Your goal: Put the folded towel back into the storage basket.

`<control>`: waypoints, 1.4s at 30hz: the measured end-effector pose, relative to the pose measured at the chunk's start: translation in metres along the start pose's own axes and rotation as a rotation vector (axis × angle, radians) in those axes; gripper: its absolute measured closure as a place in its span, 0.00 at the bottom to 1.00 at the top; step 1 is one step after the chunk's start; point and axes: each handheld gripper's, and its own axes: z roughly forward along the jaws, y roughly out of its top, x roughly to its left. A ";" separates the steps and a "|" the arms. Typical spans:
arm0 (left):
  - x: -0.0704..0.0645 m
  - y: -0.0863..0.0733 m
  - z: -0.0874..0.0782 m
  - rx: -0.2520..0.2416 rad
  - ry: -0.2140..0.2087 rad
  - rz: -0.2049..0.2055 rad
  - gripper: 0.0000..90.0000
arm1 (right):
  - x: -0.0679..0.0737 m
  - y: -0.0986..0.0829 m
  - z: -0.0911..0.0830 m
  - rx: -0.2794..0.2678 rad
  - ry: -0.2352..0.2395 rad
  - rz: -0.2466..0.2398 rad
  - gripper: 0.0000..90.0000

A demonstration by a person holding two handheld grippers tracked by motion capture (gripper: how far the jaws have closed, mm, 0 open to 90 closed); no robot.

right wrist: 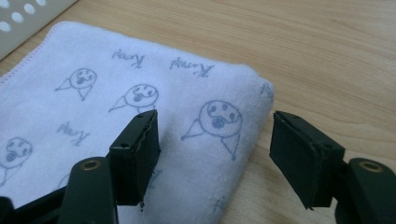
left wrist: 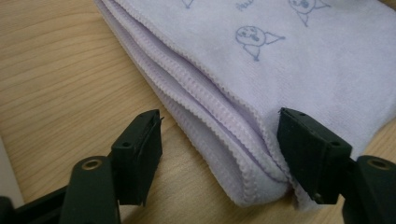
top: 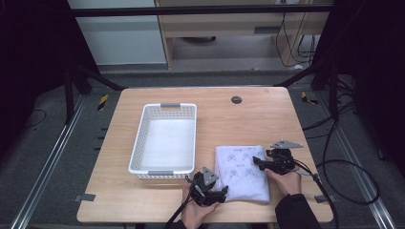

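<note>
A folded pale lilac towel (top: pixel 241 171) with small printed faces lies on the wooden table, right of a white basket (top: pixel 164 138). My left gripper (top: pixel 217 193) is at the towel's near left corner, open, its jaws straddling the stacked hemmed edges (left wrist: pixel 224 130). My right gripper (top: pixel 260 162) sits over the towel's right edge, open, one jaw above the cloth (right wrist: pixel 140 98) and the other above bare wood beside the fold.
The white perforated basket has a bare bottom and stands left of centre. A dark round grommet (top: pixel 236 99) sits near the table's far edge (top: pixel 205 88). Cables trail off the right side (top: pixel 334 171). Bare wood lies beyond the towel.
</note>
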 end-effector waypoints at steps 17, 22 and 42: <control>-0.006 -0.002 0.001 -0.008 -0.034 -0.063 0.59 | -0.001 -0.007 0.009 0.039 0.069 0.088 0.54; -0.007 -0.002 0.000 -0.009 -0.055 -0.086 0.70 | -0.001 -0.006 0.009 0.046 0.097 0.107 0.66; -0.001 0.003 -0.018 -0.094 -0.047 -0.069 0.84 | 0.007 0.005 -0.012 -0.024 0.131 0.085 0.79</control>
